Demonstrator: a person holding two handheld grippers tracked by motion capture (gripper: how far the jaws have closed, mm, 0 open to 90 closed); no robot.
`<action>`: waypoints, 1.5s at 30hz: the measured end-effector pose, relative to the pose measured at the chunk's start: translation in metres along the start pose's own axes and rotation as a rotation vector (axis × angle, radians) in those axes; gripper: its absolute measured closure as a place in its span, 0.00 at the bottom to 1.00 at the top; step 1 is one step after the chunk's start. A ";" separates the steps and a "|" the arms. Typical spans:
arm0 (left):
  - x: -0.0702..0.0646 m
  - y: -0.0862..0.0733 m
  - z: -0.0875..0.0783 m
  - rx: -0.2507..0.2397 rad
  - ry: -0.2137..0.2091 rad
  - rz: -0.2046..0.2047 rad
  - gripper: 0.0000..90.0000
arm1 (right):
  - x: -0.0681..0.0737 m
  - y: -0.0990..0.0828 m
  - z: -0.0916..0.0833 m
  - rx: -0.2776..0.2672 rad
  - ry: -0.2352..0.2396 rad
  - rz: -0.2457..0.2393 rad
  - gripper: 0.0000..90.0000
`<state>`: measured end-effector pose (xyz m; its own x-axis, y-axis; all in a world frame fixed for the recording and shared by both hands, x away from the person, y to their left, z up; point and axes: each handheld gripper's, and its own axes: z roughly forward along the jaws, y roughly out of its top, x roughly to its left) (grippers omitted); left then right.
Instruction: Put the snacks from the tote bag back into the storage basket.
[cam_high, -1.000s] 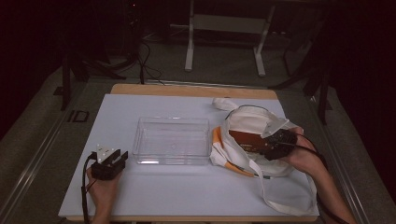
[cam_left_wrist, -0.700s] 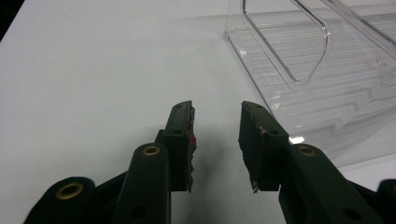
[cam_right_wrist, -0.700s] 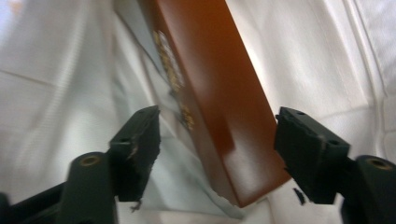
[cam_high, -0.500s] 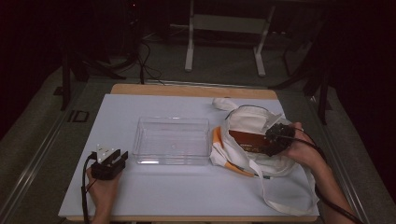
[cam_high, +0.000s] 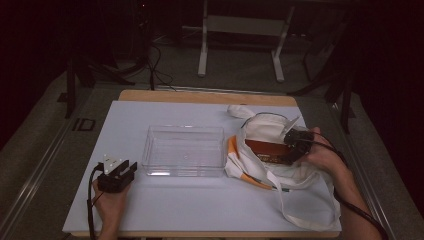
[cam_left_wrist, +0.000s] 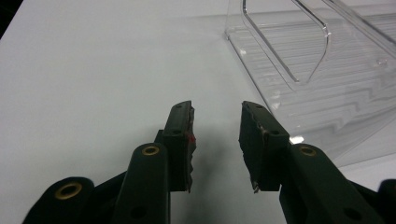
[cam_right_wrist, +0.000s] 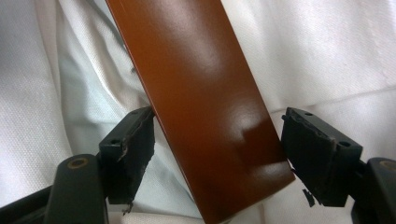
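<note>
At the centre of the high view we see a clear rectangular plastic tray (cam_high: 183, 150) standing empty on the white table surface (cam_high: 165, 210), with a white cloth tote bag with orange trim (cam_high: 265, 127) lying just to its right, its long straps looping toward the lower right of the frame. Inside the open mouth of the bag rests a glossy reddish-brown flat box (cam_high: 267, 150). The right gripper (cam_high: 295, 145), held in the person's right hand (cam_high: 325, 157) at the right of the high view, reaches into the bag at the box's near end. In the right gripper view we find its black jaws spread wide to either side of the brown box (cam_right_wrist: 205, 116): the left jaw touches or nearly touches the box's edge, while the right jaw stands a little apart from it, white cloth (cam_right_wrist: 327, 56) behind. At the lower left of the high view, the left gripper (cam_high: 116, 176) rests low over the table in the person's left hand (cam_high: 111, 202), near the tray's front left corner. In the left gripper view its jaws stand apart with nothing between them, the tray's (cam_left_wrist: 327, 84) clear wall at the upper right.
</note>
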<state>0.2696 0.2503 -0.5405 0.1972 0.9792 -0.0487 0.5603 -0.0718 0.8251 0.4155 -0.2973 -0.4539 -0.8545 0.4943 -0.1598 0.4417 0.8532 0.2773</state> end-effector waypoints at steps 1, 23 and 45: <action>0.000 0.000 0.000 0.000 0.000 0.000 0.72 | 0.000 0.001 0.001 0.007 0.004 -0.003 0.29; 0.000 0.000 0.000 0.005 0.002 0.001 0.72 | 0.002 0.003 0.017 0.202 0.160 -0.005 0.38; 0.000 0.000 0.000 0.007 0.002 0.001 0.72 | 0.000 0.007 0.021 0.234 0.158 -0.029 0.47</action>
<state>0.2700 0.2503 -0.5406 0.1962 0.9794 -0.0471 0.5655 -0.0738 0.8215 0.4242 -0.2873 -0.4717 -0.8915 0.4529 -0.0099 0.4520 0.8908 0.0458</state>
